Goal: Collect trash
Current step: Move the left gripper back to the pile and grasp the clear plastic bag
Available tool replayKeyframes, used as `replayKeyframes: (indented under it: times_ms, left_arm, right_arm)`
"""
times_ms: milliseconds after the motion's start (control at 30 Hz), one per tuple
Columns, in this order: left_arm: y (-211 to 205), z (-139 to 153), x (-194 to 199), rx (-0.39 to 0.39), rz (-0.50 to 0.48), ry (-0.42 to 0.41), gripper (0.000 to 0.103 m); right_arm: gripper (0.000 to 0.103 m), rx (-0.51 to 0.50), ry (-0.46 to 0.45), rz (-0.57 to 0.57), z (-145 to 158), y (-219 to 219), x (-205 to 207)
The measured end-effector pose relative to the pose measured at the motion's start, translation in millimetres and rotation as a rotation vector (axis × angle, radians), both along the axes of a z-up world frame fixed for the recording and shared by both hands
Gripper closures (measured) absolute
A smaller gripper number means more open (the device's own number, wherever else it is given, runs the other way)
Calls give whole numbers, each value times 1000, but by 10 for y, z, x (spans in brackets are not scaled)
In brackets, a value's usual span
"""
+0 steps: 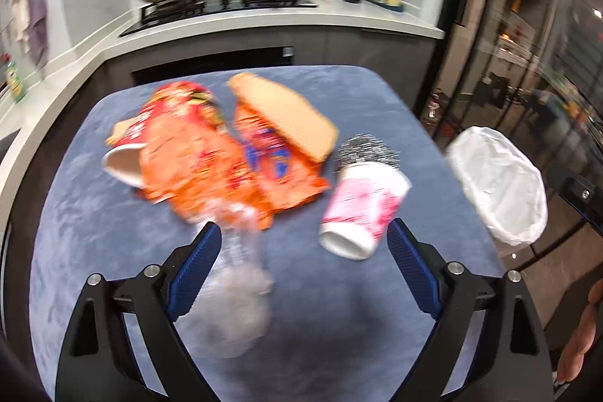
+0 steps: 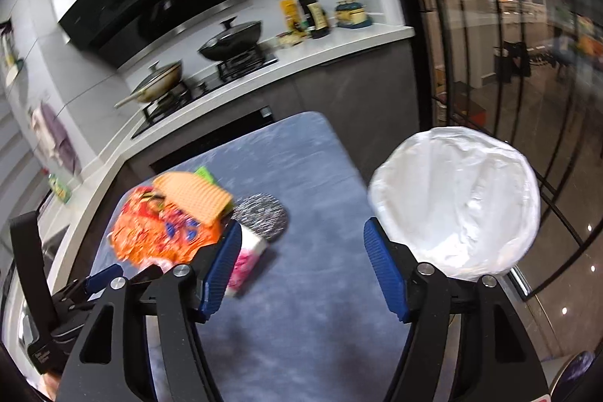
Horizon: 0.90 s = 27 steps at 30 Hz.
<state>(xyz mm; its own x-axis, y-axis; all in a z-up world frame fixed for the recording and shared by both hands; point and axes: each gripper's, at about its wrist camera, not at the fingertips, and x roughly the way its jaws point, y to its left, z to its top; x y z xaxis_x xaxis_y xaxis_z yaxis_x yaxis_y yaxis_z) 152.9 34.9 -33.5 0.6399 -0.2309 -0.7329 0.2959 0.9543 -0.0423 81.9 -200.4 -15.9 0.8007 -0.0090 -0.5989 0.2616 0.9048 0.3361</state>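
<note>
Left wrist view: the left gripper (image 1: pixel 303 240) hangs over a blue-grey cloth-covered table (image 1: pixel 75 213), its blue-padded jaws spread wide with nothing pressed between them. A blurred, clear crumpled plastic piece (image 1: pixel 241 285) shows just inside the left pad; whether it touches the pad cannot be told. Beyond the jaws lies a heap of trash: a crumpled orange snack wrapper (image 1: pixel 196 157) with red and blue print, a tan waffle-textured cardboard sheet (image 1: pixel 282 115) tilted on top of it, and a white paper cup (image 1: pixel 122 164) on its side, partly under the wrapper's left edge. To the right of the heap a white paper cup with pink print (image 1: pixel 361 210) lies on its side, base toward the camera, just beside the right pad. A speckled black-and-silver round object (image 1: pixel 367 149) sits touching that cup's far end. Off the table's right edge stands a bin lined with a white plastic bag (image 1: pixel 497 187), its mouth open. A person's hand (image 1: pixel 580 334) shows at the lower right edge.

Right wrist view: the right gripper (image 2: pixel 301 251) hangs over the same table, jaws apart and empty. The pink-printed cup (image 2: pixel 245 262) lies partly hidden behind its left finger, and the white-lined bin (image 2: pixel 456 206) stands behind its right finger, beside the table. The other gripper's blue tip (image 2: pixel 101 275) shows at lower left, near the orange wrapper (image 2: pixel 158 236). A kitchen counter with two lidded pans (image 2: pixel 230 40) runs along the background.
</note>
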Motion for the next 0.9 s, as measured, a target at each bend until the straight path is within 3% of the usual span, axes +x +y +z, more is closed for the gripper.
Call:
replayKeyframes:
  times_ms: [267, 700, 900]
  left_arm:
    - [447, -280, 76, -1, 63, 78, 16]
    - [631, -747, 131, -32, 56, 189, 17]
    - [664, -776, 174, -54, 42, 213, 32]
  right_arm:
    - [36, -21, 55, 64, -225, 526, 236]
    - [36, -12, 136, 98, -571, 900, 580]
    - [36, 15, 169, 93, -739, 916, 725]
